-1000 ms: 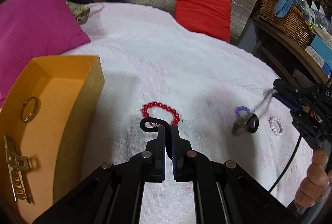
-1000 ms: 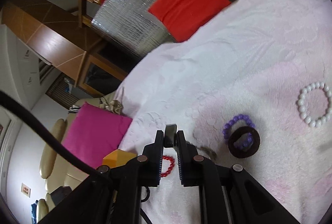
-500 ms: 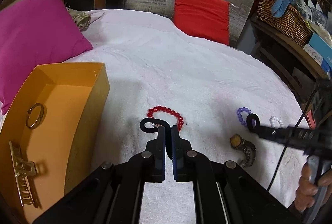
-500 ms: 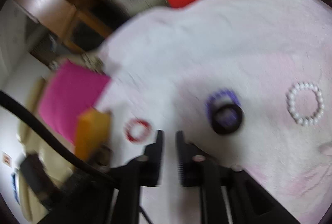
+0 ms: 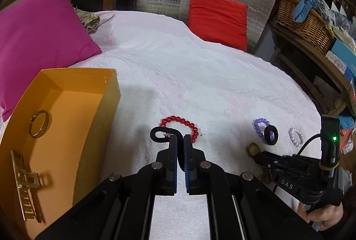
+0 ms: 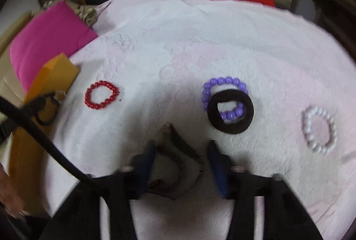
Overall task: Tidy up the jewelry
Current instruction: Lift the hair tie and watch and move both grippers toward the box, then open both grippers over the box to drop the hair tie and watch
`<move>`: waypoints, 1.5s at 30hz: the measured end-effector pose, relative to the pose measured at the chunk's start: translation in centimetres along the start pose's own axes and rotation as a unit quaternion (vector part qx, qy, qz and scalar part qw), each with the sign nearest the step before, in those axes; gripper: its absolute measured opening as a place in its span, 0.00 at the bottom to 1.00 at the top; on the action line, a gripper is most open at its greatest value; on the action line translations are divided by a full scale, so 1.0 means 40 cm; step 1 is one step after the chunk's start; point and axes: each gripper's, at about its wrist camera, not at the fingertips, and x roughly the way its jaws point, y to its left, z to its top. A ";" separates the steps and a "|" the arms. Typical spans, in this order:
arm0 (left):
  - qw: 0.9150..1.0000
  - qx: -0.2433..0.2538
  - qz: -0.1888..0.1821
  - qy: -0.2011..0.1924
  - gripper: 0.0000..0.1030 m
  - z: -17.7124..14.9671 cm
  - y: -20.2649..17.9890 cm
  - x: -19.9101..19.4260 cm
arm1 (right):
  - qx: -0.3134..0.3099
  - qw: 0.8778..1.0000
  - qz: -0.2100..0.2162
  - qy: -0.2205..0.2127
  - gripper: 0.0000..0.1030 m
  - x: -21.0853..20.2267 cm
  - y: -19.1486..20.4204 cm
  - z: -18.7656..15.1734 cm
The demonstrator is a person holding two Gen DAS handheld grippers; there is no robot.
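**Step in hand: pick-up and stowing.**

The left claw (image 5: 180,140) is clenched on a thin black hair tie (image 5: 160,134), whose loop projects from the fingertips toward the left. A red bead bracelet (image 5: 184,124) lies on the bedcover (image 5: 200,73) just beyond the tips. The orange box (image 5: 106,106) stands to the left of this claw; a bangle and a hair clip are already seen inside it.

The right claw (image 6: 181,146) is lowered over a wristwatch (image 6: 175,142). Its jaws have just been closing, yet they are seen standing apart, one on each side of the watch. The picture is blurred, and no pad is seen pressing on the strap. A black scrunchie (image 6: 231,128), laid over a purple bead bracelet (image 6: 222,82), lies just ahead and to the right. A white bead bracelet (image 6: 320,128) lies further right.

**Next move, as judged.** The jaws are to be closed across the strap before lifting. The hair tie is to be carried left over the box wall and released inside.
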 end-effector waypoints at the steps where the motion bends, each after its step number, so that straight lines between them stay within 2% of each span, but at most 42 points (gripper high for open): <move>1: 1.000 -0.001 -0.001 -0.002 0.05 0.001 0.004 -0.004 | 0.004 1.000 0.000 -0.003 0.12 -0.004 -0.002 -0.001; 4: 1.000 -0.004 0.001 -0.012 0.05 0.004 0.014 -0.020 | 0.008 1.000 0.005 -0.010 0.07 -0.013 0.005 0.001; 8: 1.000 -0.008 0.010 -0.025 0.05 0.005 0.033 -0.039 | 0.046 0.996 0.070 -0.020 0.07 -0.041 0.004 0.016; 10: 1.000 -0.012 0.012 -0.025 0.05 0.003 0.045 -0.042 | 0.078 0.990 0.114 -0.014 0.07 -0.036 -0.003 0.023; 15: 0.999 -0.029 0.017 -0.036 0.05 0.006 0.076 -0.060 | 0.146 0.970 0.192 -0.001 0.07 -0.031 -0.019 0.020; 18: 0.998 -0.039 0.021 -0.048 0.05 0.013 0.086 -0.076 | 0.184 0.954 0.235 -0.004 0.07 -0.038 -0.028 0.018; 25: 0.994 -0.050 0.050 -0.084 0.05 0.018 0.136 -0.126 | 0.210 0.927 0.306 -0.048 0.07 -0.099 0.021 0.059; 28: 0.992 -0.068 0.058 -0.092 0.05 0.021 0.184 -0.145 | 0.208 0.915 0.339 -0.061 0.07 -0.115 0.082 0.096; 33: 0.988 -0.100 0.086 -0.078 0.05 0.007 0.278 -0.155 | 0.181 0.911 0.367 -0.052 0.07 -0.097 0.225 0.168; 38: 0.988 -0.113 0.097 -0.042 0.05 -0.011 0.336 -0.140 | 0.154 0.908 0.387 -0.029 0.07 -0.037 0.402 0.232; 40: 0.989 -0.114 0.092 -0.026 0.05 -0.020 0.346 -0.130 | 0.149 0.911 0.384 -0.021 0.07 -0.003 0.466 0.248; 45: 0.990 -0.109 0.085 0.018 0.05 -0.038 0.353 -0.101 | 0.154 0.919 0.363 0.001 0.07 0.090 0.553 0.253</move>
